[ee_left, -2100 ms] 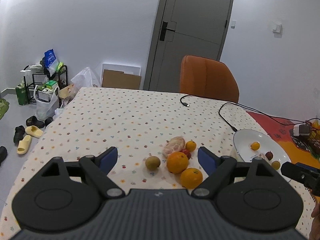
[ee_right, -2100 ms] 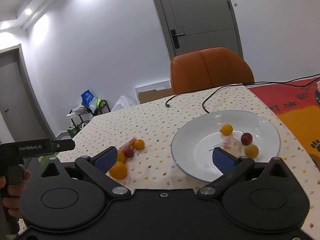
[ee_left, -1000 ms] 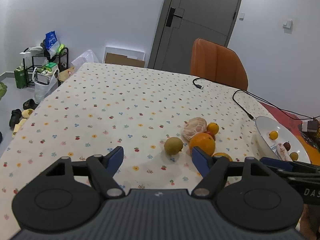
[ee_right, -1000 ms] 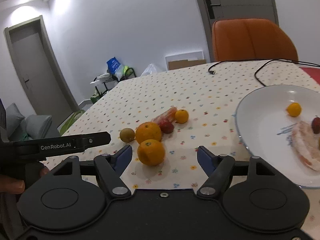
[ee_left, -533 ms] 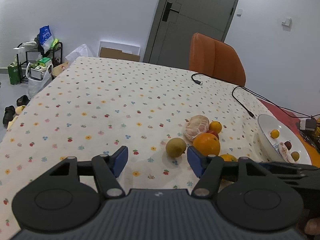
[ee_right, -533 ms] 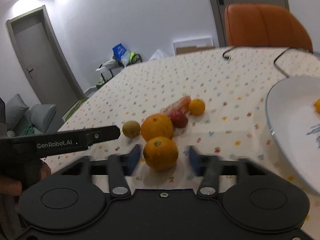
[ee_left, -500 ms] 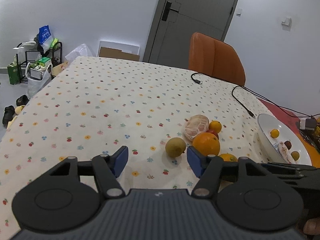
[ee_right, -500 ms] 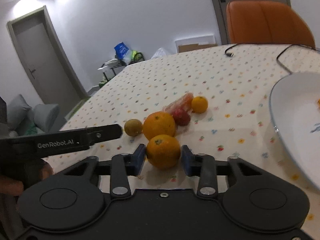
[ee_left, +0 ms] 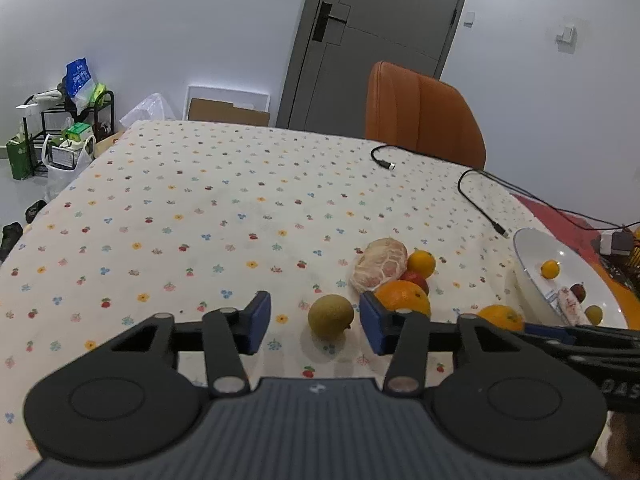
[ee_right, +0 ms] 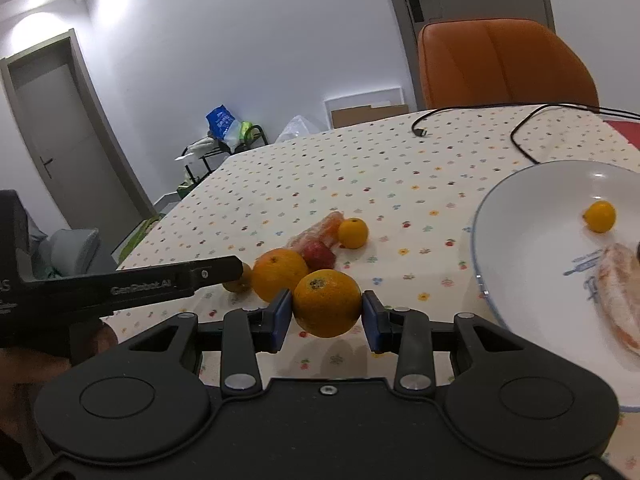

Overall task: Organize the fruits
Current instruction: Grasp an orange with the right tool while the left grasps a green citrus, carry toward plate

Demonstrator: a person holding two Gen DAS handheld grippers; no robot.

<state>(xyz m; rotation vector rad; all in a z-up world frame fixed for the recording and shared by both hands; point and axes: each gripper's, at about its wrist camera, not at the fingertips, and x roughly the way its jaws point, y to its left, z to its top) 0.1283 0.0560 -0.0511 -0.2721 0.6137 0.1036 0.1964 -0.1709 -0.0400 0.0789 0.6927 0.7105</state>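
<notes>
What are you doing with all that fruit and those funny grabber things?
A person is sorting fruit with a hand-held gripper in each hand. The right hand-held gripper is shut on an orange, close to the white plate, where a small citrus fruit and a peeled piece already lie. The left hand-held gripper is open, with a greenish-brown round fruit between its fingers. Another orange, a peeled grapefruit, a small red fruit and a small orange one sit on the tablecloth.

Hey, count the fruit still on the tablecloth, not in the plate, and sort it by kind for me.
Large oranges: 2
Small mandarin: 1
Red fruit: 1
Green-brown fruit: 1
Peeled citrus: 1
Total: 6
</notes>
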